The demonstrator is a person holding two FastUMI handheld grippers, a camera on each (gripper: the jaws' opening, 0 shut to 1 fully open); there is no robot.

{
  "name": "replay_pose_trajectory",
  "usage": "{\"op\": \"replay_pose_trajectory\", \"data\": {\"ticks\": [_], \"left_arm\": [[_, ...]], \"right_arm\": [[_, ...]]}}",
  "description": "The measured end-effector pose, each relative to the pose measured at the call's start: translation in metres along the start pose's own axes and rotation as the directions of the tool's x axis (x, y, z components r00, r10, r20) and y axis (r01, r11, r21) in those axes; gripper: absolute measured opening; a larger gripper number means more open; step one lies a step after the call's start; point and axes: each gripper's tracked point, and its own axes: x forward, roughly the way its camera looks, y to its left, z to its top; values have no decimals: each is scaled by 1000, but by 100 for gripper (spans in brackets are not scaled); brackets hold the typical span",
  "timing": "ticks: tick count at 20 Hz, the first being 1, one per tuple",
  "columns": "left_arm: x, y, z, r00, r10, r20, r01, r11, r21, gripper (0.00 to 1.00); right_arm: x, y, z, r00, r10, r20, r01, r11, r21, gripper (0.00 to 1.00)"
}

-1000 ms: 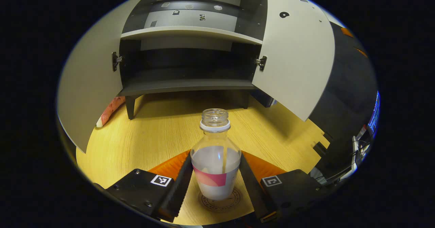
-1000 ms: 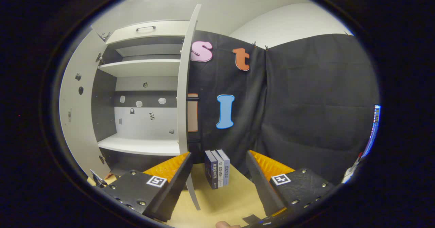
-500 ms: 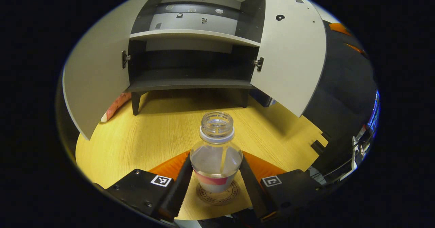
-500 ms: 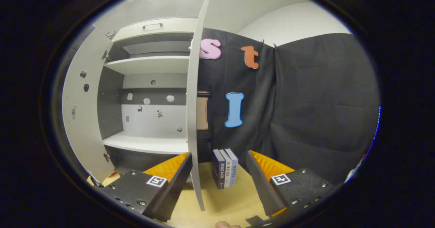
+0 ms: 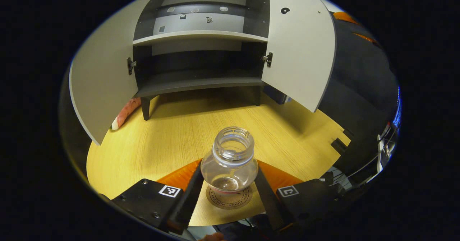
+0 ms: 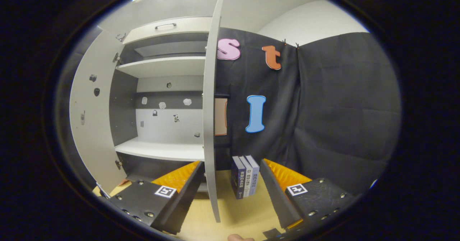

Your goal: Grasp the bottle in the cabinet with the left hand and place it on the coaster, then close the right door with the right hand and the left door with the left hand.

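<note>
A clear, uncapped bottle (image 5: 230,160) stands on the round coaster (image 5: 230,200) on the wooden table, seen from above into its mouth. My left gripper (image 5: 229,194) has a finger against each side of the bottle's body. Beyond it the cabinet (image 5: 201,83) has its left door (image 5: 104,79) and right door (image 5: 302,54) swung wide, and its lower shelf is bare. In the right gripper view the right door (image 6: 211,126) is edge-on, straight ahead. My right gripper (image 6: 230,198) is open, with that edge in line between its fingers and touching neither.
Three books (image 6: 245,176) stand upright on the table just right of the door edge. A red and white object (image 5: 124,112) lies behind the left door. Bare tabletop (image 5: 187,129) stretches from the bottle to the cabinet. Black cloth hangs to the right.
The bottle came down from just above the coaster onto it, and the left gripper view now looks more steeply down on it. The right gripper edged left towards the right door's edge.
</note>
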Motion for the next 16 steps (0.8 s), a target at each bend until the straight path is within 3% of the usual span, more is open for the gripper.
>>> {"op": "replay_pose_trajectory", "data": {"ticks": [10, 16], "left_arm": [[-16, -2, 49, 997, 9, 75, -11, 1000, 28, 82], [-37, -5, 112, 983, 24, 182, -29, 999, 28, 81]], "right_arm": [[2, -9, 2, 1000, -16, 13, 15, 999, 39, 93], [5, -17, 10, 998, -47, 39, 45, 998, 49, 93]]}}
